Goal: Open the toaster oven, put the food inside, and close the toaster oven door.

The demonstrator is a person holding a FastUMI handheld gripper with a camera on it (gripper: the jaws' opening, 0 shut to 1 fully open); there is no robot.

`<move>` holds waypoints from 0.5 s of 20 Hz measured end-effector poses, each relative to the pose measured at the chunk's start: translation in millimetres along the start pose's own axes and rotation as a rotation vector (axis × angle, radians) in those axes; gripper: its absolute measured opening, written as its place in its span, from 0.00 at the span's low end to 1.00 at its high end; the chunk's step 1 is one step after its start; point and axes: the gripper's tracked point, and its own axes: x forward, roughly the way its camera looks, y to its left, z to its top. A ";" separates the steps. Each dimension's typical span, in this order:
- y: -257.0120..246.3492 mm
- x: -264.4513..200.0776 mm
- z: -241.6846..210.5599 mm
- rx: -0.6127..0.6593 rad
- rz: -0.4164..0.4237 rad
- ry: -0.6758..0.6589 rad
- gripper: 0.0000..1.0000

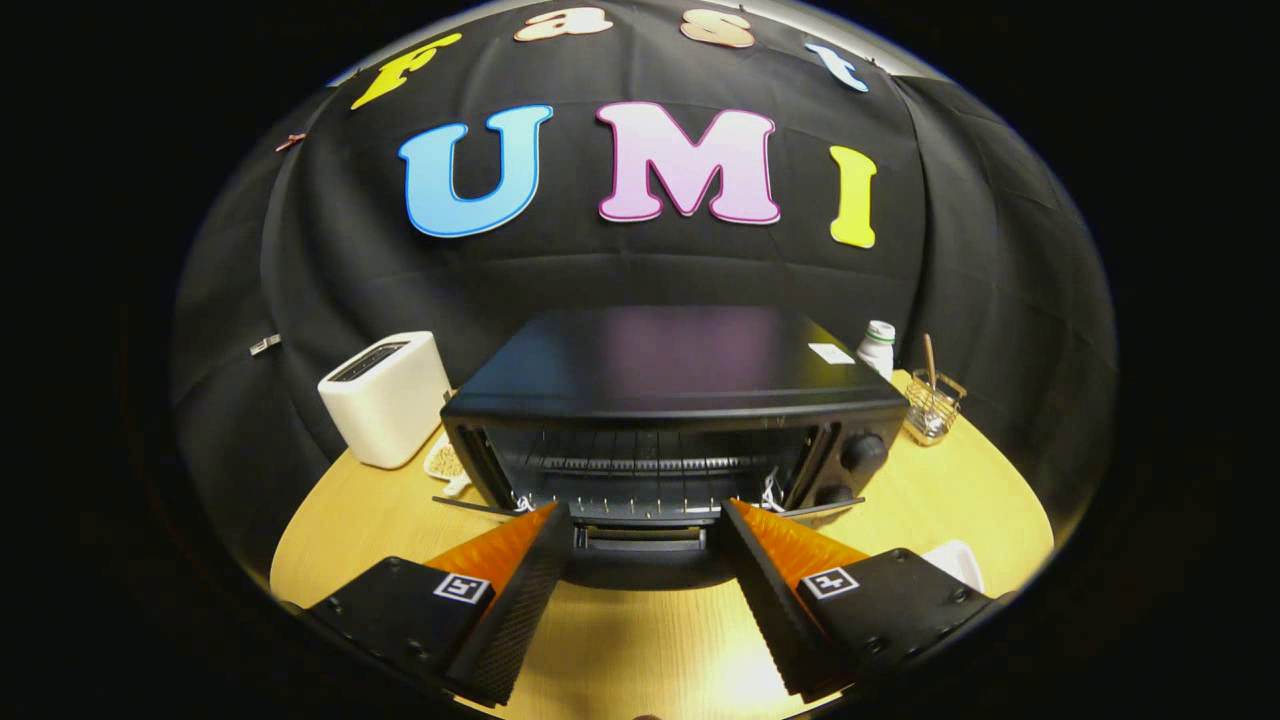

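Oven door down, gripper empty, food not loaded yet.
Gripper (pixel 640 515) fingers spread wide, holding nothing, tips flanking the lowered door (pixel 640 540) of the toaster oven (pixel 660 400) just ahead; rack (pixel 640 465) exposed. Likely food: plate (pixel 445 462) beyond the left finger, beside the white toaster (pixel 385 398), contents unclear. My take: back straight off, clear the door edge, then swing left for it.

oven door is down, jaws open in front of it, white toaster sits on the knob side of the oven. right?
Not quite. In the gripper view the white toaster sits on the side opposite the knobs. The rest holds: the toaster oven has its door down, and the gripper has its jaws open in front of it.
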 end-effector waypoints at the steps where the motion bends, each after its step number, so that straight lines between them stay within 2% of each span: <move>1: 0.7 -4.5 -9.2 -0.003 -0.002 0.017 0.97; 4: -0.1 -17.8 -45.8 -0.043 0.011 0.084 0.97; 7: -6.0 -25.3 -105.3 -0.027 0.039 0.252 0.97; 10: -29.8 -36.1 -136.9 -0.022 -0.001 0.324 0.98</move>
